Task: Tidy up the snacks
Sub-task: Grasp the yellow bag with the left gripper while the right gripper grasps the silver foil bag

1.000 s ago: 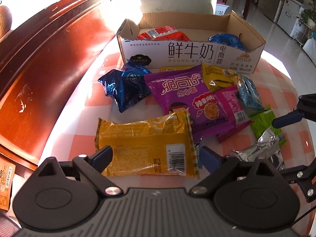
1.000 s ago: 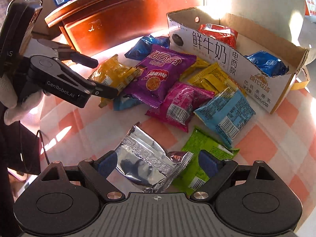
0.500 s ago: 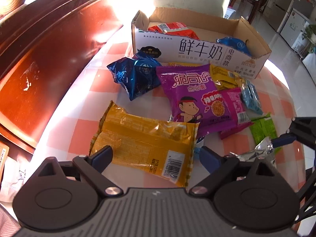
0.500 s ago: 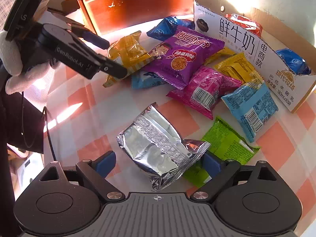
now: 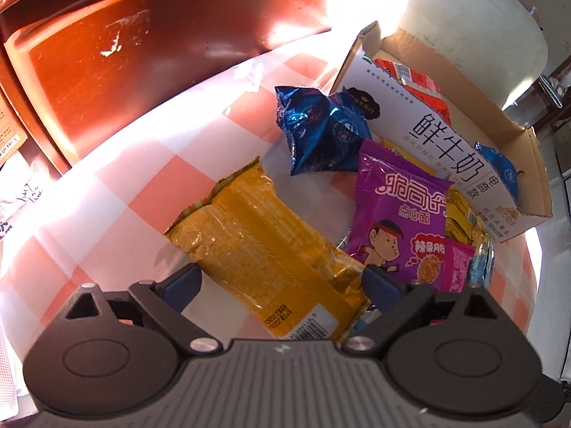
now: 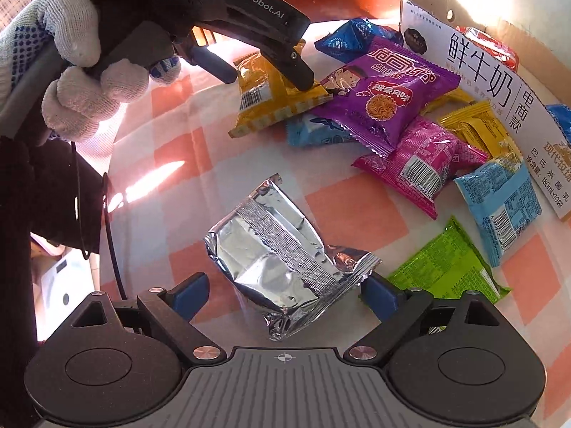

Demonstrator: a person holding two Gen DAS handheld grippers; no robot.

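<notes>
Yellow snack pack point(image 5: 264, 246) is lying on the checkered tablecloth point(image 5: 117, 192), sitting between the left gripper point(image 5: 282, 281) fingers, which are spreading wider, pads not pressing it. Silver foil pack point(image 6: 282, 260) is lying between the right gripper point(image 6: 285, 289) fingers, spread wide, not touching. Purple pack point(image 6: 385, 96) is resting beside the cardboard box point(image 6: 499, 92).

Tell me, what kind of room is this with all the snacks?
Most likely a home, perhaps a dining room. The snack packets lie on a round table with a checked tablecloth, beside dark polished wooden furniture, and a cut-open milk carton box serves as a makeshift snack bin.
</notes>
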